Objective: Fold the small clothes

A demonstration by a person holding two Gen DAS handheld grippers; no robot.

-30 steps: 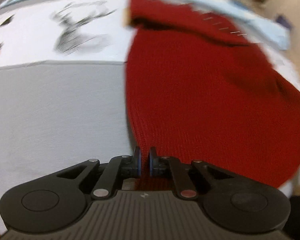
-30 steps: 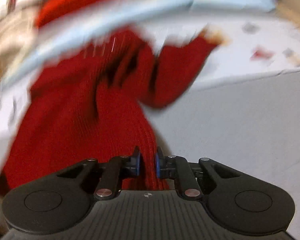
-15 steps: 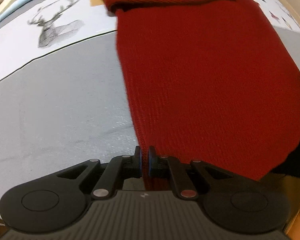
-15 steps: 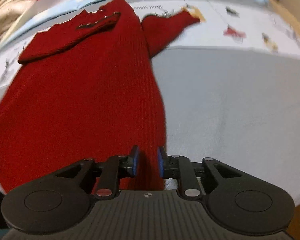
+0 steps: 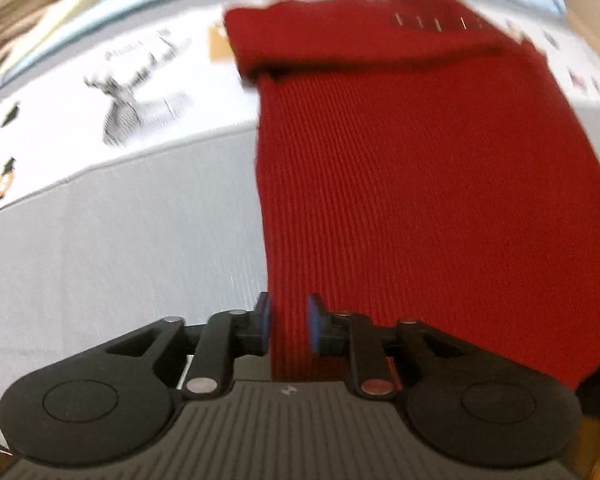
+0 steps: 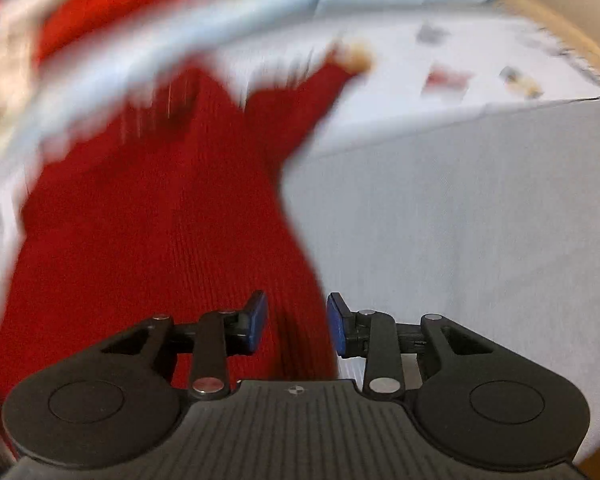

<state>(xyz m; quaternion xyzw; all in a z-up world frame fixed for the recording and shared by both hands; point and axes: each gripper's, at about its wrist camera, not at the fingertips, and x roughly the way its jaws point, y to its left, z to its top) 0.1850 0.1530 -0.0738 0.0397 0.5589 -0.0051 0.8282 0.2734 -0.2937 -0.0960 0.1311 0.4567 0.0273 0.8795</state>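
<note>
**Both tongs parted over the red knit**

I'm looking down the left gripper (image 5: 288,326) and its jaws have just been opening: a narrow gap now, with the near left corner of the red sweater (image 5: 400,200) between the blue pads, and I see a sliver of space on each side of the cloth. The sweater lies flat on the grey sheet (image 5: 120,248), its top part folded down across the body. Only this view gives me the deer print (image 5: 132,108) on the white band of bedding to the left.

Over to the right gripper (image 6: 296,324): its jaws have also just been opening, wider than the left, and the sweater's right hem edge (image 6: 296,300) sits in the gap, untouched by the pads. This blurred view alone shows one sleeve (image 6: 300,100) stretched out to the right.
</note>
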